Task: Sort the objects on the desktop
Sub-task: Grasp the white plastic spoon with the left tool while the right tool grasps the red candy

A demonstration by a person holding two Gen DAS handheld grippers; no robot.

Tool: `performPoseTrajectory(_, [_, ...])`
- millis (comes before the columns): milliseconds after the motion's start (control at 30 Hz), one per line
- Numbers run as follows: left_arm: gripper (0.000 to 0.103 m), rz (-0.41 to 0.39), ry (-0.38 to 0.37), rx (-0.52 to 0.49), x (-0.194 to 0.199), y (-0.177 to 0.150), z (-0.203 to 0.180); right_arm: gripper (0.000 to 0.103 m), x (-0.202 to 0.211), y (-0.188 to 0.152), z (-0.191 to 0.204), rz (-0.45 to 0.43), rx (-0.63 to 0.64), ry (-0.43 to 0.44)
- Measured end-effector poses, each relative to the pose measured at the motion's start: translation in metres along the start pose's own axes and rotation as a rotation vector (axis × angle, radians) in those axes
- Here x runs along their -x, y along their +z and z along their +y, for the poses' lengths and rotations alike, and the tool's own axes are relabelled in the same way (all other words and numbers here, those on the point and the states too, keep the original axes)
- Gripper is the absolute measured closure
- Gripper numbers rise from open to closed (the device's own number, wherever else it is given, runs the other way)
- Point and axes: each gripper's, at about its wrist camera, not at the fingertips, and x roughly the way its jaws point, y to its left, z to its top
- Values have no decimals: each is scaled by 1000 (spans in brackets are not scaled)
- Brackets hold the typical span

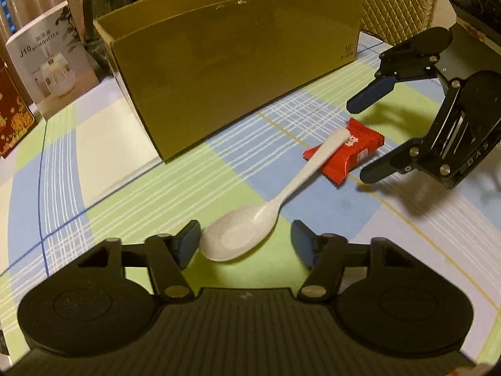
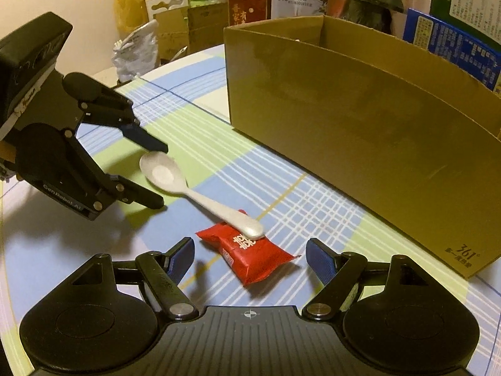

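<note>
A white spoon (image 1: 241, 238) lies on the checked tablecloth (image 1: 131, 194), its handle end resting on a red snack packet (image 1: 347, 159). My left gripper (image 1: 245, 242) is open, low over the table, with the spoon's bowl between its blue pads; the left pad is right beside the bowl's rim and the right pad stands clear of it. From the right wrist the spoon (image 2: 162, 172) shows inside the left gripper (image 2: 158, 175). My right gripper (image 2: 250, 252) is open astride the red packet (image 2: 260, 257) without touching it, and it also shows in the left wrist view (image 1: 358, 141).
An open brown cardboard box (image 1: 235, 72) (image 2: 360, 125) stands just behind the objects. Behind it are a white humidifier carton (image 1: 50, 62), a red carton (image 1: 12, 116), a blue carton (image 2: 454, 50) and a quilted chair cushion (image 1: 397, 3). Bags and small boxes (image 2: 169, 25) crowd the far table edge.
</note>
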Motion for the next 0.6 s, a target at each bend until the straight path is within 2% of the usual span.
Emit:
performPoseTrajectory(167, [58,16,-29,9,1,1,-1,29,-2,0,1,13,-1,5])
performPoseTrajectory(400, [65,12,-88,-15,4,5,-13,33,-2,0,-2,14,-18,0])
performPoseTrajectory(600, [65,9,-24,-41,1,5,-16,36,-9,-2,0,26,-10,8])
